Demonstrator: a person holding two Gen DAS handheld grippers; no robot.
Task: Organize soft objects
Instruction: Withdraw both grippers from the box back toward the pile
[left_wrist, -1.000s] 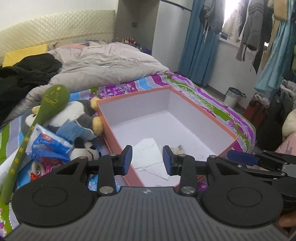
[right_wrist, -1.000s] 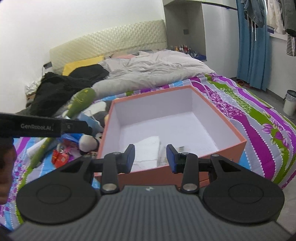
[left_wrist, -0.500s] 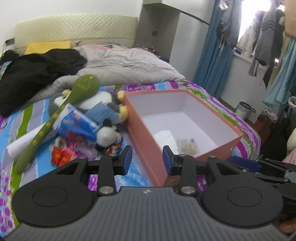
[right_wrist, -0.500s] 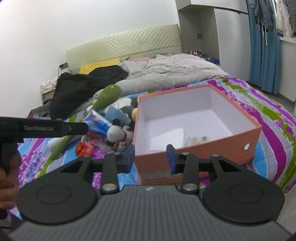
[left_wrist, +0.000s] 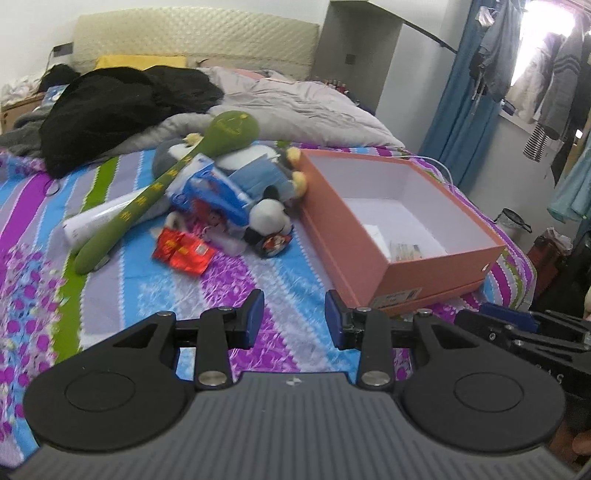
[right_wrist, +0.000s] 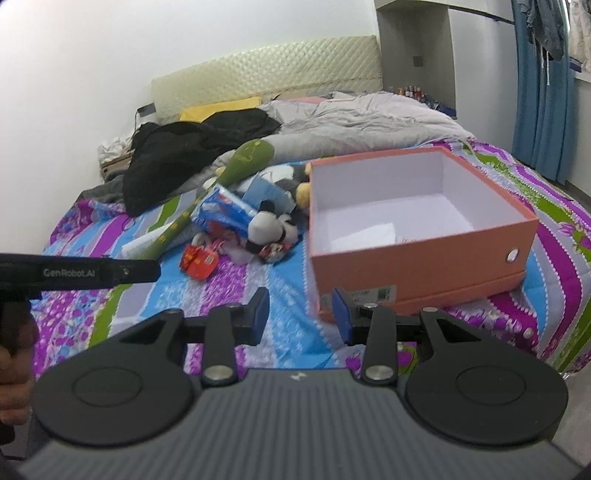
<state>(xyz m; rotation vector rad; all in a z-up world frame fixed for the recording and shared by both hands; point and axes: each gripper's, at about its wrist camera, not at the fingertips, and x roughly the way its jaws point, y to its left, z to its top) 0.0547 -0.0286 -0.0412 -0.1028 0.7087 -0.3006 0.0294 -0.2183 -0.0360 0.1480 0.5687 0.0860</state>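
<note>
Both grippers, left (left_wrist: 293, 319) and right (right_wrist: 300, 315), have swung from the orange box (left_wrist: 402, 236) toward the toy pile (left_wrist: 236, 192). Jaws apart, empty; picking looks next.

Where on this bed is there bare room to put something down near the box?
The striped bedspread lies bare between the red packet, the orange box and the left tongs. The box floor holds only some paper. It is crowded left of the box, where the panda plush, blue packs and green plush stick pile up.
</note>
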